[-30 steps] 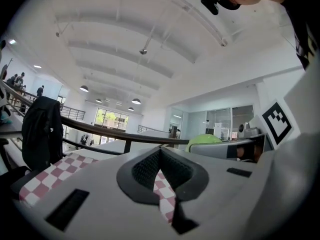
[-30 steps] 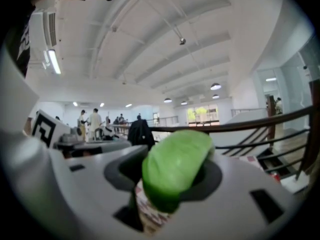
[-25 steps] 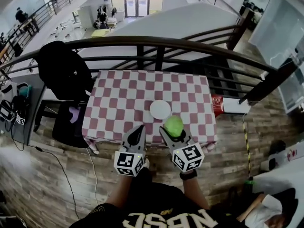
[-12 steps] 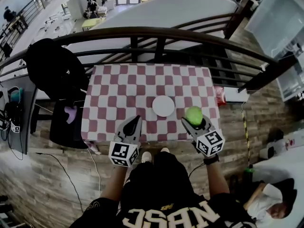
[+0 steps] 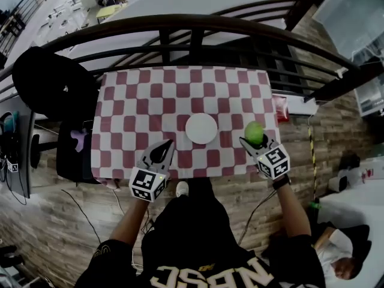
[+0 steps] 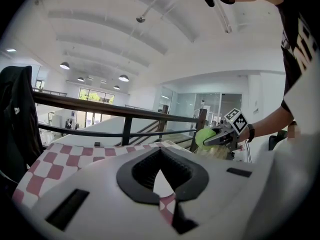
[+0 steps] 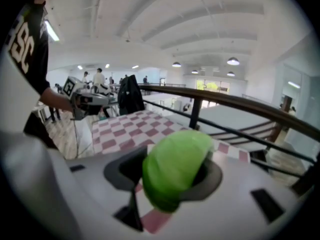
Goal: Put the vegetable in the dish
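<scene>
Veg first: we see it, round & green, clamped in the right gripper, whose jaws press on it from both sides. In the right gripper view it fills the gap btw the dark pads. We hold it over the right front part of the surface, which wears a red & white checked cloth. White dish sits near the middle of the front half, left of the veg & apart from it. We keep the left gripper at the front edge, left of the dish, w/ jaws closed tip to tip, gripping nothing; its own view shows only cloth through the small gap behind the tips. Dark railing curves past the far side of the surface, & a black garment drapes over sth by the far left corner.
</scene>
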The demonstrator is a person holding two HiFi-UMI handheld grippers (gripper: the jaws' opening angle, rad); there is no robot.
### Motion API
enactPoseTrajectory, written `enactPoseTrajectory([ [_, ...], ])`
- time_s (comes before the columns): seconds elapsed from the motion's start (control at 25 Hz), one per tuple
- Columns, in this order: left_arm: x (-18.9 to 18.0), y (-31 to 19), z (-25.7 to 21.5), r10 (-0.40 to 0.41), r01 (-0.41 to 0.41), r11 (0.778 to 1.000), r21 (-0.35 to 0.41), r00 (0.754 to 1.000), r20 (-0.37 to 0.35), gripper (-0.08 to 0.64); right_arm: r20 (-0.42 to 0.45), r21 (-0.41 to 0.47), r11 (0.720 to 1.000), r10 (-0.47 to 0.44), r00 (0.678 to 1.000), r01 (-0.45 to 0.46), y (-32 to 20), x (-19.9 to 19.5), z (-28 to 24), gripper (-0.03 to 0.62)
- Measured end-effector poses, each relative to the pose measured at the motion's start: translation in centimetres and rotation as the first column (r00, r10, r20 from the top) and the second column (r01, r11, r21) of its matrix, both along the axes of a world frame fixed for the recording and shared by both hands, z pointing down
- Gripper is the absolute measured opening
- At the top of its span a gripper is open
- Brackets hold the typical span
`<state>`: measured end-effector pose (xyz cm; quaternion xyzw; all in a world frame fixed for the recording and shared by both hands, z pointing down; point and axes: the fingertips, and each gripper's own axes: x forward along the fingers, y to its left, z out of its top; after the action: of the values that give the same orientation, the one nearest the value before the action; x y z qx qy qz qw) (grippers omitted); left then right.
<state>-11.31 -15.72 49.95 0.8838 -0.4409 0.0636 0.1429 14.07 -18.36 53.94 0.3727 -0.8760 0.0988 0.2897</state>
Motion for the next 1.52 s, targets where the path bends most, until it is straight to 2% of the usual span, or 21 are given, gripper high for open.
enactPoseTrajectory([
  [0.24,2.0,-2.5,4.8,-0.002,0.004,0.997,-0.08,1.0,0.019,0.017,0.051,-0.118,0.986,-0.112,0.992,0.118,-2.5,-3.3,5.6,0.199],
  [0.44,2.2,-3.6,7.8,-0.034,0.037,0.99,-0.137,0.999,0.022,0.017,0.218,-0.204,0.964,-0.126,0.968,0.172,-3.7,-8.1,8.3,0.199],
  [0.6,2.0,-4.6,9.6,-0.039,0.046,0.988,-0.149,0.998,0.053,0.017,0.375,-0.283,0.941,-0.068,0.924,0.184,-4.6,-11.4,9.5,0.199],
  [0.72,1.6,-5.7,10.4,-0.06,0.07,0.984,-0.164,0.996,0.067,0.017,0.458,-0.361,0.913,-0.007,0.889,0.193,-5.5,-13.6,10.9,0.201],
  [0.96,1.4,-6.8,11.3,-0.084,0.098,0.98,-0.175,0.993,0.088,0.017,0.541,-0.455,0.86,0.063,0.839,0.229,-6.1,-17.4,12.7,0.201],
  [1.08,1.2,-7.0,11.7,-0.094,0.111,0.975,-0.191,0.991,0.095,0.017,0.597,-0.508,0.828,0.138,0.79,0.239,-6.5,-18.8,13.0,0.201],
  [1.16,1.1,-7.1,11.6,-0.107,0.124,0.972,-0.202,0.99,0.093,0.017,0.61,-0.543,0.807,0.188,0.77,0.234,-6.5,-19.3,13.5,0.201],
  [1.24,0.8,-7.2,11.6,-0.122,0.139,0.967,-0.212,0.988,0.09,0.017,0.609,-0.557,0.801,0.213,0.764,0.221,-6.5,-19.7,13.9,0.195],
  [1.52,0.9,-6.6,12.8,-0.133,0.146,0.957,-0.249,0.989,0.069,0.017,0.598,-0.555,0.813,0.239,0.765,0.18,-7.0,-19.4,14.0,0.19],
])
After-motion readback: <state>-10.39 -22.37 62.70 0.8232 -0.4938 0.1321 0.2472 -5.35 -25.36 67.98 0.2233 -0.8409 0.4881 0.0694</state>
